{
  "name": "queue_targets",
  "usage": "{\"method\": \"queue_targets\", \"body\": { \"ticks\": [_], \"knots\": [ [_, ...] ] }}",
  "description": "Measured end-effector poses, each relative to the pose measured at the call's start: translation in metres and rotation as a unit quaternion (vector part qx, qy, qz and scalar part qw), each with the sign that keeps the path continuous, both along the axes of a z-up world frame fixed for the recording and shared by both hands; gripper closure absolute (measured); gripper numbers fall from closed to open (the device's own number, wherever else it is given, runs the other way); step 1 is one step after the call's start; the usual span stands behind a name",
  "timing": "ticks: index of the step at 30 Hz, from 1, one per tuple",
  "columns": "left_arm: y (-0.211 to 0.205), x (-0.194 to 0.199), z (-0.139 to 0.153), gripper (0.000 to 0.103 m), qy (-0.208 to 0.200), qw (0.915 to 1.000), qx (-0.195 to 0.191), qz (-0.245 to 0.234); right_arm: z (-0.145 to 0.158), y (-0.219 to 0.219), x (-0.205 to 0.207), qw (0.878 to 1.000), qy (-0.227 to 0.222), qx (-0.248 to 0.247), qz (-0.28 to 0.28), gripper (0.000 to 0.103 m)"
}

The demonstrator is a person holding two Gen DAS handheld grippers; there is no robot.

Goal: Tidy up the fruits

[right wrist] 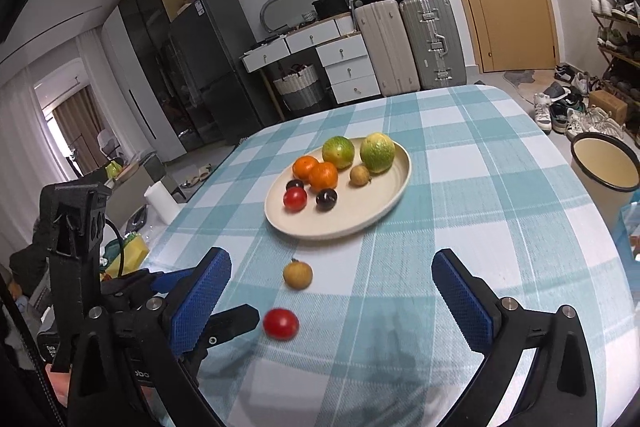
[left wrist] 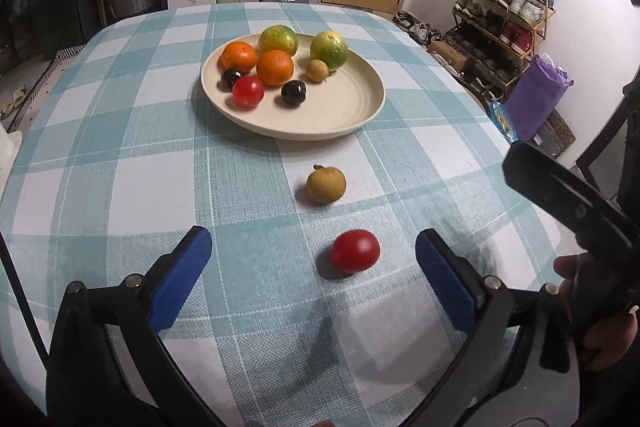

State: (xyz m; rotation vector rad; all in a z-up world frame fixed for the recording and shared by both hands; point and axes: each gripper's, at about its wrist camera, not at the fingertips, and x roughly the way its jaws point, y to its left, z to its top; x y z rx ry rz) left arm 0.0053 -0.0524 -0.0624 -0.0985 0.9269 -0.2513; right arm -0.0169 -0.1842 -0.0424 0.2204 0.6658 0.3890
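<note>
A cream plate (left wrist: 340,115) (right wrist: 372,211) on the checked tablecloth holds two green citrus, two oranges, two dark plums, a red tomato and a small yellow-brown fruit. Loose on the cloth lie a yellow-brown fruit (left wrist: 326,184) (right wrist: 297,275) and a red tomato (left wrist: 355,251) (right wrist: 281,323). My left gripper (left wrist: 314,259) is open and empty, its blue pads either side of the loose tomato, slightly short of it. My right gripper (right wrist: 332,291) is open and empty, above the cloth to the right of both loose fruits.
The table's far and right edges drop to the floor. A shoe rack (left wrist: 504,11) and a purple bag (left wrist: 536,103) stand at the right. A cream bucket (right wrist: 604,167) stands beside the table's right edge. Drawers and suitcases (right wrist: 408,43) line the far wall.
</note>
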Motion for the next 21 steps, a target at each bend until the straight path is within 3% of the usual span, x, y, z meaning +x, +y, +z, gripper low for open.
{"method": "queue_targets", "body": {
  "ticks": [11, 18, 21],
  "knots": [
    [-0.012, 0.009, -0.02, 0.002, 0.031, 0.9994, 0.017, -0.004, -0.008, -0.006, -0.012, 1.0, 0.012, -0.006, -0.008, 0.0],
    [-0.027, 0.009, -0.023, 0.002, 0.016, 0.9987, 0.039, -0.031, -0.014, -0.009, -0.009, 1.0, 0.022, -0.005, -0.01, 0.0],
    [-0.027, 0.01, -0.025, 0.007, 0.02, 0.9987, 0.022, -0.043, -0.019, -0.009, -0.005, 0.999, 0.035, -0.002, -0.004, 0.0]
  ]
}}
